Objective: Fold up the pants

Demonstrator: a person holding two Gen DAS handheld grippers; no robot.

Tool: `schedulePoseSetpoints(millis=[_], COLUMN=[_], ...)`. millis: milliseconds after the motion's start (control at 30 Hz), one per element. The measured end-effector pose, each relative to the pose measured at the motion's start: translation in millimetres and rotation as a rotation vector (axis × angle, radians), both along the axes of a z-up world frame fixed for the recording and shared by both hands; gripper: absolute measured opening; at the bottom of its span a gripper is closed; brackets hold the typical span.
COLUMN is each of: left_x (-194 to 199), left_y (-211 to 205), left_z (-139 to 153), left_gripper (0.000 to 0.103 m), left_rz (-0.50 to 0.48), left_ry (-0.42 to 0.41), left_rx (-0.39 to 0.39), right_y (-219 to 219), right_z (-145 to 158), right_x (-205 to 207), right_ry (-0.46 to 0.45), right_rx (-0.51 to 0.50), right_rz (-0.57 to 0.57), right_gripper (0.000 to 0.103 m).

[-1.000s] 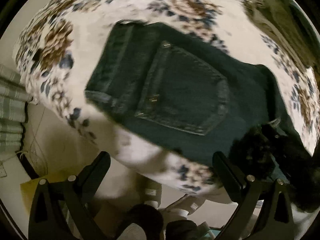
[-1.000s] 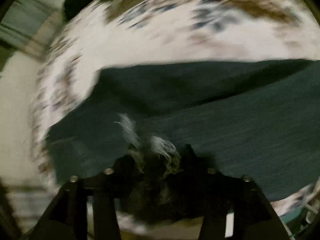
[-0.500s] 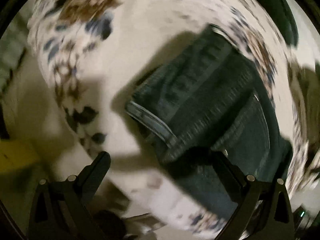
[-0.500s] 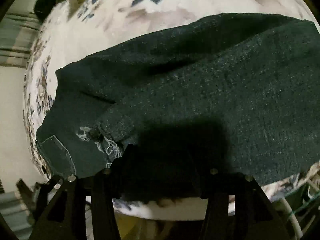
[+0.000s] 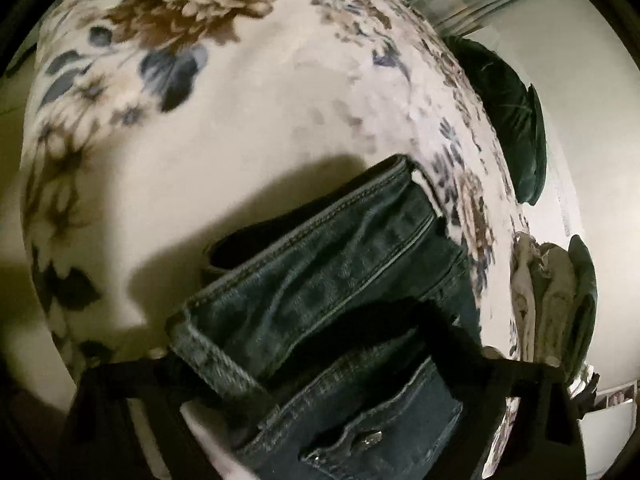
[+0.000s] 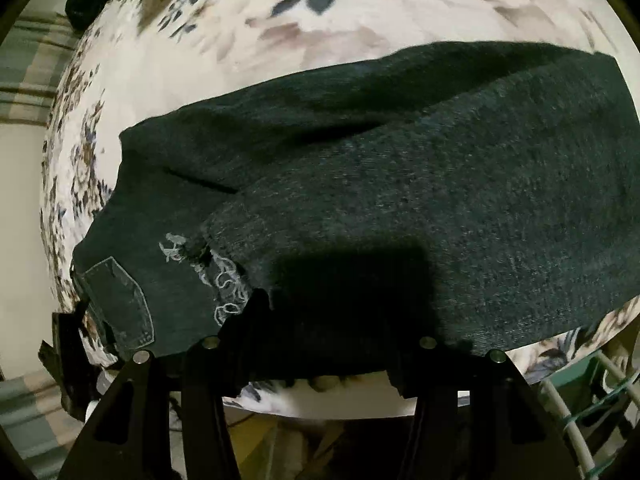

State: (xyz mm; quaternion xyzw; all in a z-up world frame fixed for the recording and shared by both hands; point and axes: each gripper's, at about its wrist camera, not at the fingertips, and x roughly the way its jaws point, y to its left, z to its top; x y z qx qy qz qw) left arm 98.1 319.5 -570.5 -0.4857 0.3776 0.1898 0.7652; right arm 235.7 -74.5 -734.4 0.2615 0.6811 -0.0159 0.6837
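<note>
Dark blue jeans (image 6: 400, 184) lie on a floral bedspread (image 6: 280, 40), the legs folded over onto the seat, with a frayed hem (image 6: 216, 276) and a back pocket (image 6: 120, 304) at the left. My right gripper (image 6: 328, 320) sits at the near edge of the folded leg, jaws spread wide over the cloth. In the left wrist view the waistband (image 5: 320, 264) fills the space between the fingers. My left gripper (image 5: 320, 364) straddles the waistband end at the bed edge; whether it clamps is unclear.
The floral bedspread (image 5: 200, 120) stretches away behind the waistband. A dark green cushion (image 5: 516, 120) and a pile of pale clothes (image 5: 548, 288) lie at the right. A wire basket (image 6: 600, 408) stands below the bed edge at the right.
My left gripper has swung in close onto the waistband end. My right gripper has let go of the frayed hem, laid the leg over the seat, and drawn back slightly.
</note>
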Motion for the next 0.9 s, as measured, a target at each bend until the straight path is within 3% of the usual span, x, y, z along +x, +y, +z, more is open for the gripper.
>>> schedulePoseSetpoints(millis=[67,133,200,300,333,367,467,533,700,900], left_x=[-8.7,-14.4,-18.2,-15.8,-14.6,-10.9,-13.3,-16.1,-10.4,0.8], left_y=[0.3,3.0,-3.8,-19.8,-33.0,-45.3,-92.0,-129.4,-226.2,-348.8], left_z=[-0.6,3.5,14.9,50.5,75.3,90.6,146.0,179.3,221.7,221.6], left_gripper=[0.035,0.028,0.024,0.02,0.02,0.019,0.019,0.019,0.019,0.019], left_rz=[0.039,0.04,0.017,-0.03,-0.065,-0.096,-0.208,-0.298,-0.524,-0.772], left_ry=[0.019,-0.01,-0.022,-0.037,-0.062,-0.083,-0.178,-0.241,-0.327,-0.351], left_rx=[-0.003,-0.013,0.043,0.17,0.248,0.302,0.439,0.493,0.557,0.538], right_y=[5.3,6.5,8.4,10.7,9.8,9.7,-5.4,-11.4,-68.5,-171.6], right_z=[2.7,6.4,9.9,15.0,15.8,16.1,24.0,26.2,40.5,58.9], right_x=[2.5,1.6,0.9,-0.8,-1.8,-2.4,-11.1,-13.6,-32.3,-67.0], right_ry=[-0.009,-0.027,-0.04,-0.055,-0.055,-0.051,-0.068,-0.075,-0.078,-0.067], right_rx=[-0.009,-0.001,-0.003,-0.015,-0.017,-0.02,-0.06,-0.064,-0.054,-0.118], right_rz=[0.018,0.032,0.05,0.072,0.079,0.089,0.107,0.104,0.042,-0.035], right_gripper=[0.055,0.055,0.055,0.055,0.055,0.059,0.09,0.091,0.099,0.099])
